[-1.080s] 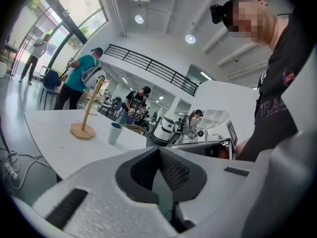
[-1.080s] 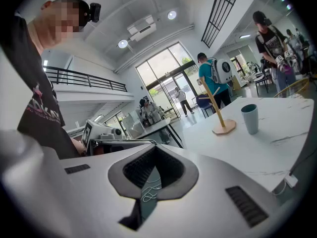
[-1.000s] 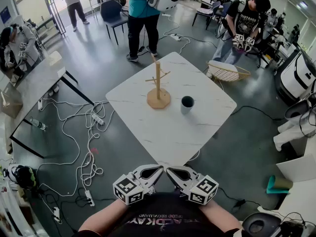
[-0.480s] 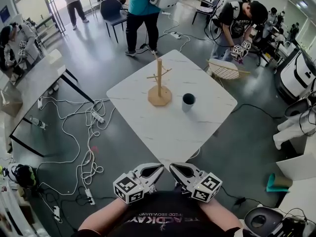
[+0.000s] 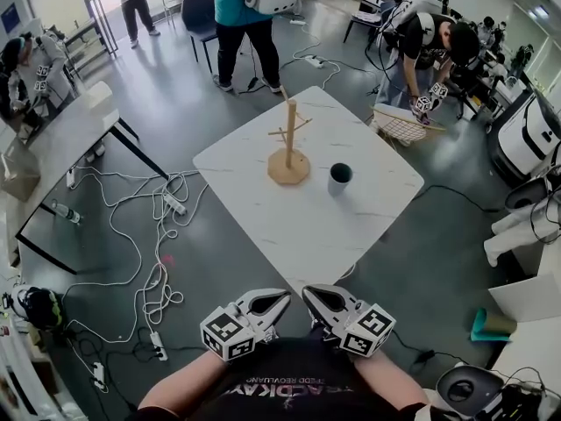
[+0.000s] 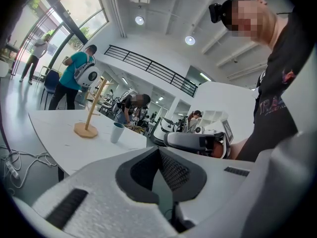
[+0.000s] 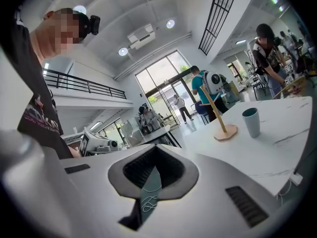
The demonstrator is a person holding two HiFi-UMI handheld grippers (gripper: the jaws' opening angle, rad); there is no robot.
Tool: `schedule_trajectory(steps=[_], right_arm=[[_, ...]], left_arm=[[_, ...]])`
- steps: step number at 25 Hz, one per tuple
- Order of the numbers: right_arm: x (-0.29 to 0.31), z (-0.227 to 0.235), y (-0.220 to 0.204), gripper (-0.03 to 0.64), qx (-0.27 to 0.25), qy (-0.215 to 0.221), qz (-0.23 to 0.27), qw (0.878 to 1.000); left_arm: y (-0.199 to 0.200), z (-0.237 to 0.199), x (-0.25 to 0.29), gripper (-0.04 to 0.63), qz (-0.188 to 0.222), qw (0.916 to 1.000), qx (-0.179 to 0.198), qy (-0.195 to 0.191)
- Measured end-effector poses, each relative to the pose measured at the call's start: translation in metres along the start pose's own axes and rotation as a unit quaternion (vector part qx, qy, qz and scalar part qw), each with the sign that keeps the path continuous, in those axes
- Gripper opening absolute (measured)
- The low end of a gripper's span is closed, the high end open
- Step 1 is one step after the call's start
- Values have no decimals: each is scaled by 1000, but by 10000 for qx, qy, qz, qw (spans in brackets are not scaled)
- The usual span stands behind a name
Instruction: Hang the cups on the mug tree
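Observation:
A wooden mug tree (image 5: 288, 147) stands bare on the white marble table (image 5: 298, 226). One grey-blue cup (image 5: 339, 179) stands upright just right of the tree's base. My left gripper (image 5: 280, 303) and right gripper (image 5: 308, 294) are held close to my chest, off the table's near corner, tips pointing toward each other. Both are shut with nothing in them. The left gripper view shows its jaws (image 6: 161, 155) closed, with the mug tree (image 6: 91, 115) and cup (image 6: 117, 132) far off at the left. In the right gripper view the closed right gripper (image 7: 153, 170) has the tree (image 7: 218, 114) and cup (image 7: 251, 121) at the right.
A wire basket (image 5: 401, 123) sits beyond the table's far right edge, with a person (image 5: 434, 42) bent over it. Cables and power strips (image 5: 158, 235) lie on the floor to the left. A grey table (image 5: 61, 147) stands farther left. Other people stand at the back.
Both grippers stay near my chest, hardly moved. The person at the back right has bent down toward the wire basket. My view has shifted slightly.

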State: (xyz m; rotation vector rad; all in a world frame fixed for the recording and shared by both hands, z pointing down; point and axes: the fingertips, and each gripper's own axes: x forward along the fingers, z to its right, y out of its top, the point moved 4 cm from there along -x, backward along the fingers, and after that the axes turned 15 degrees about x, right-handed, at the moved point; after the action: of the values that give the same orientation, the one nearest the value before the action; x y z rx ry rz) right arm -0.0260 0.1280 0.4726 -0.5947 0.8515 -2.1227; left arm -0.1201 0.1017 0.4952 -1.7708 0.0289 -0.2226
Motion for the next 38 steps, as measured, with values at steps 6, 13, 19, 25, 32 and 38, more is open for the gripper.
schedule_trajectory(steps=[6,13,19,25,32,38], right_arm=[[7,3,1,9,2,-108,132,9999],[5,11,9,9,-53,-360,397,9985],[-8,41,27,9,-206,-639,446,9967],[-18,79,58,9,-284,-671,428,9964],[-27,126,89,11,-282,-632,363,9969],[-27,164,107,11,-292,-633,230,9973]], left_arm=[[-3,-2,-12,-6,7,10000,56,16],[-8,-2,-18,-6,-3,10000,-2,-52],[-4,-7,-2,-6,2,10000,-26,2],[5,-11,36,-6,-23,10000,-11,77],[13,-18,81,-6,-85,9997,-86,216],[12,-24,107,-6,-139,9992,-155,346]])
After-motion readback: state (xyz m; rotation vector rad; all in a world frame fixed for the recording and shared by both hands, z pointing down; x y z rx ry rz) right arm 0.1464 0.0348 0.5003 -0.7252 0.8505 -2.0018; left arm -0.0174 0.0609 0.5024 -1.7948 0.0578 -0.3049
